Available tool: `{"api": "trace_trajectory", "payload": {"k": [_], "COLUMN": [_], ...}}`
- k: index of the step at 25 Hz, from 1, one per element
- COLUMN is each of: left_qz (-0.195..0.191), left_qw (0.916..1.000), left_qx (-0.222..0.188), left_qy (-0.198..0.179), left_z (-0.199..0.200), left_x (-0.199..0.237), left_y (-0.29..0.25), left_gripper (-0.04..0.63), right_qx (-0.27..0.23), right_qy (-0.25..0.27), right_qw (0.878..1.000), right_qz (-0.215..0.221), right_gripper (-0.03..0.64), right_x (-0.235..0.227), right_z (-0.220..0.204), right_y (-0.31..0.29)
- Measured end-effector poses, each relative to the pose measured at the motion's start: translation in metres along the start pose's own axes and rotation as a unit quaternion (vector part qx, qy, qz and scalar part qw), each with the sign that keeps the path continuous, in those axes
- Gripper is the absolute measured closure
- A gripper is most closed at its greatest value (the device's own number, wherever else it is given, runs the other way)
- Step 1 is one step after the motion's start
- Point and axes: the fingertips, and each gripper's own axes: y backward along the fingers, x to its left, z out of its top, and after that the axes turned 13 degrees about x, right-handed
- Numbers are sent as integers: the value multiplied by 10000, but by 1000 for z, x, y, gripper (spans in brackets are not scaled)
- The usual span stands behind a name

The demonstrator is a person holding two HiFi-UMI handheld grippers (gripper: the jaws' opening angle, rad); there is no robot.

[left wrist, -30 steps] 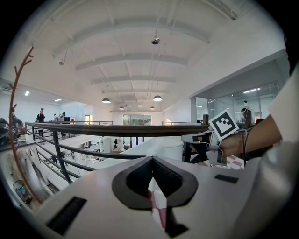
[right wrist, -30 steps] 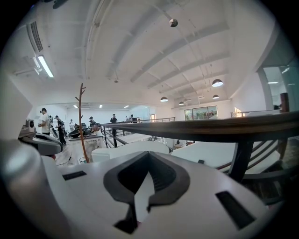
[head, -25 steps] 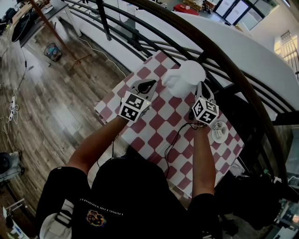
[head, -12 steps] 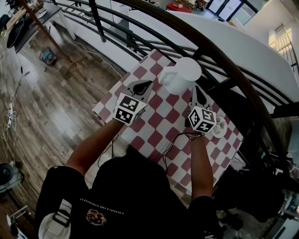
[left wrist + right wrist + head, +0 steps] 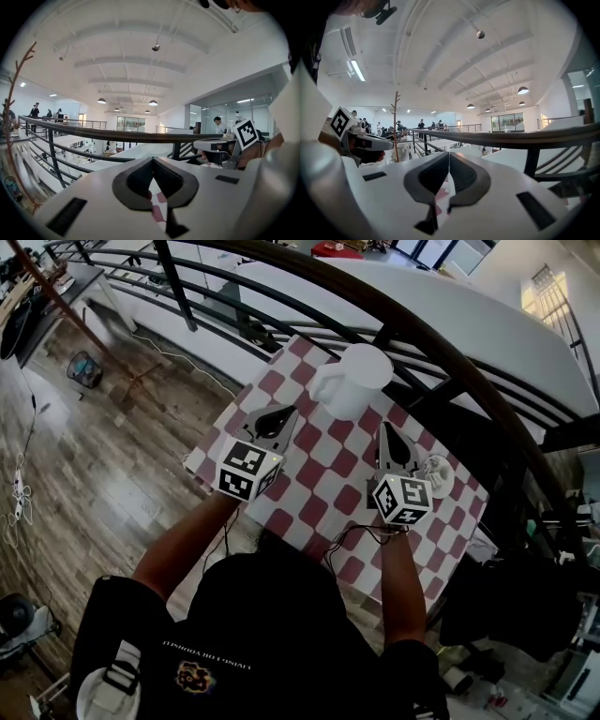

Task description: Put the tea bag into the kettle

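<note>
In the head view a white kettle [image 5: 352, 381] with a closed lid stands at the far side of the red-and-white checked table [image 5: 314, 507]. My left gripper [image 5: 292, 410] hovers over the table, left of the kettle and apart from it, its jaws shut on nothing. On the right my right gripper [image 5: 384, 429] is also shut and empty, its tip short of the kettle. A small white dish [image 5: 437, 471] lies just right of it; I cannot tell what it holds. No tea bag shows plainly. Both gripper views look out level over the railing, with the left gripper [image 5: 152, 159] and right gripper [image 5: 449, 153] closed at the tips.
A dark curved railing [image 5: 450, 352] runs just behind the table. Wooden floor [image 5: 103, 456] lies left of the table. A black cable [image 5: 347, 540] trails over the table's near edge. People stand far off in the hall.
Both grippers have drawn back from the kettle toward me, the right one farther. Both stay shut. The kettle and dish have not moved.
</note>
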Motion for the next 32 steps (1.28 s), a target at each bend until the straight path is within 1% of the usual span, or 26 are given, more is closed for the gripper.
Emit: {"api": "trace_trajectory", "payload": {"k": [5,11,13,19,24,29,32], "left_qz": [-211,-573,-676,-1024,-1425,-1680,-1765], "left_qw": [9997,9981,9974,9945,9889,9834,9813], "left_qx": [-55,-14,27,158,216,291,320], "left_qy": [90,247,239,-121,-358,-616,-696], "left_z": [3,-5,-9,-25,-33,-38,-39], "left_x": [-12,-29,-39,-74,-109,-138,-150], "left_y": [27,53,60,76,86,90,91], "left_gripper": [597,597,597,597,597,597,597], "right_qx": [-227,-424,-442,-523,-462,-465,-471], "right_qy": [-138,-185,-209,-336,-391,-503,-491], "right_qw": [9996,9989,9988,9977,9973,9963,9961], "right_qz": [86,7,-44,-267,-417,-514,-566], "right_gripper": [600,600,600,600,600,600,600], "right_x": [24,53,59,88,117,135,139], "right_z": [7,8,6,0,-11,-19,-21], "right_y": [38,80,94,133,158,178,187]}}
